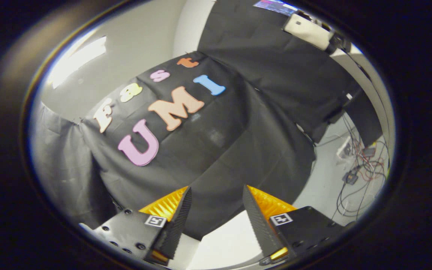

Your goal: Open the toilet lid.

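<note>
My gripper [217,187] is open, its two fingers spread apart with nothing between them. Low between the fingers lies a smooth white curved surface [231,240], apparently part of the toilet; I cannot tell which part. The fingers point over it at the black cloth wall [238,150] hanging just beyond. No edge of the lid can be made out, and neither finger touches the white surface as far as I can see.
To the right of the cloth, a tangle of cables and small boxes [358,168] lies on a pale floor. A white box-shaped device [308,30] is mounted high on the right. A grey wall [133,48] rises behind the cloth.
</note>
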Tool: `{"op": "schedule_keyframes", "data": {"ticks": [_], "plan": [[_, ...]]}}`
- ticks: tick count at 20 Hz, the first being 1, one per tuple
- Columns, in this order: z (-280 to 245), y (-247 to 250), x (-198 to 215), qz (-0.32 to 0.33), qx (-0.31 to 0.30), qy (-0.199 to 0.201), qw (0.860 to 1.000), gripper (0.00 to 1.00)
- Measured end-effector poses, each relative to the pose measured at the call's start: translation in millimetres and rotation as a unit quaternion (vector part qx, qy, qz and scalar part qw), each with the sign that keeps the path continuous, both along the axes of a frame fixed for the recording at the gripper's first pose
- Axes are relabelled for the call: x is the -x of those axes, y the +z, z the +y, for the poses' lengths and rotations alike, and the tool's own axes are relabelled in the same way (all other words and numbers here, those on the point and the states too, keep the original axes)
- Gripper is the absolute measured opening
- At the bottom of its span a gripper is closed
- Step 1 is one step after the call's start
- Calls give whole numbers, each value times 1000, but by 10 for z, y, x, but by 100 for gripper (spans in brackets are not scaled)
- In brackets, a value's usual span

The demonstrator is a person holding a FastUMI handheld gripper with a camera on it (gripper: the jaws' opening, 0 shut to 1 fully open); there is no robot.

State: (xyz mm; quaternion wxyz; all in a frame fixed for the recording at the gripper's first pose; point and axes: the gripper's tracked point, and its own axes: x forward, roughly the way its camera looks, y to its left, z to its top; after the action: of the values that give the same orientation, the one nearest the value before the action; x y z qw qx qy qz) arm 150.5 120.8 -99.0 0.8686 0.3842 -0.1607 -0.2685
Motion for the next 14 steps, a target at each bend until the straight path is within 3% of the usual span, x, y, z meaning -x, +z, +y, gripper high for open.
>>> {"op": "schedule_keyframes", "data": {"ticks": [3, 14], "plan": [[87, -386, -16, 40, -39, -12, 998, 75], [568, -1028, -143, 8, -156, 11, 988, 75]]}}
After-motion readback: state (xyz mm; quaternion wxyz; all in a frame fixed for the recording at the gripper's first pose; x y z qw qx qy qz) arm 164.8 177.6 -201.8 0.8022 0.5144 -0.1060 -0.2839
